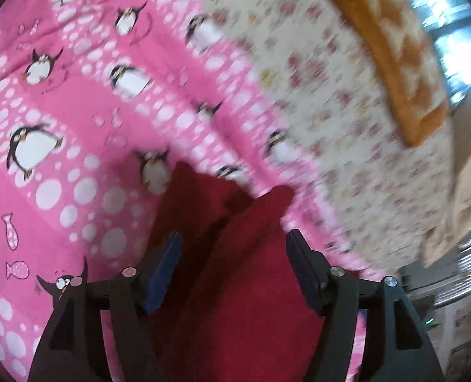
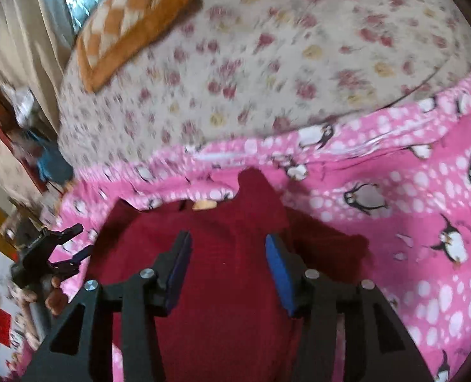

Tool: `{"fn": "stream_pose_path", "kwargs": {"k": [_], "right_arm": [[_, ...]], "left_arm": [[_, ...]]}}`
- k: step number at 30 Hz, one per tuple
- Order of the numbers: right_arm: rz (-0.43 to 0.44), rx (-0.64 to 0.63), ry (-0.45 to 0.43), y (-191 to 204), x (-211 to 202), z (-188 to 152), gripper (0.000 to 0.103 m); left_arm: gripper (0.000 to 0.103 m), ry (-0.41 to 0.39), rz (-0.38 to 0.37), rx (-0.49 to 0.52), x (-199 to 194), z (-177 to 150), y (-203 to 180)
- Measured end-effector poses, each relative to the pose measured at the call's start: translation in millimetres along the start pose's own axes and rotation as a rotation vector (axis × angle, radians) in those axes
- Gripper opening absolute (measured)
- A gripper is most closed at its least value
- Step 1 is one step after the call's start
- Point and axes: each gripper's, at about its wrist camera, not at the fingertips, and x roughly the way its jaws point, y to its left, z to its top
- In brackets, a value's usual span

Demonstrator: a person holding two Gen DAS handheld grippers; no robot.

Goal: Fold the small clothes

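A small dark red knitted garment (image 1: 235, 270) lies on a pink penguin-print blanket (image 1: 60, 175). In the left wrist view my left gripper (image 1: 233, 242) hovers over it, jaws wide apart, blue pads (image 1: 168, 261) clear of the cloth. In the right wrist view the same red garment (image 2: 229, 254) spreads under my right gripper (image 2: 227, 242), which is also open and empty above the garment's middle. The garment's neck opening (image 2: 203, 204) faces away. The left gripper (image 2: 73, 242) shows at the left edge of the right wrist view, over the garment's left edge.
The pink blanket (image 2: 410, 222) lies on a floral bedsheet (image 2: 251, 63). An orange and cream checked cushion (image 1: 394, 51) (image 2: 130, 22) sits at the far side by a window. The bed edge and room clutter (image 2: 22, 127) are at the left.
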Motion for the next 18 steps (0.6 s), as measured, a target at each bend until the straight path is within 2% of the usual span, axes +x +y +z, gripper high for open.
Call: {"fn": "stream_pose_path", "kwargs": {"k": [2, 4, 7, 10, 13, 18], "right_arm": [[-0.064, 0.001, 0.031, -6.0, 26.0, 2.9, 0.051], [-0.164, 0.033, 0.059, -21.7, 51.0, 6.2, 0.05], [-0.186, 0.082, 0.075, -40.4, 73.1, 8.6, 0.042], [-0.152, 0.109, 0.056, -38.7, 58.7, 8.1, 0.043], [-0.101, 0.123, 0.049, -31.3, 23.3, -3.0, 0.05], [-0.075, 0.003, 0.089, 1.4, -35.7, -49.1, 0.053]], "left_arm": [[0.047, 0.029, 0.07, 0.032, 16.0, -1.0, 1.6], [0.047, 0.024, 0.092, 0.049, 24.5, -0.5, 4.7], [0.047, 0.015, 0.112, 0.091, 23.2, -0.6, 1.4], [0.047, 0.005, 0.098, 0.06, 13.8, 0.6, 6.1], [0.047, -0.017, 0.085, 0.03, -3.0, 1.5, 8.8], [0.047, -0.045, 0.073, 0.048, -32.1, -10.1, 3.5]]}}
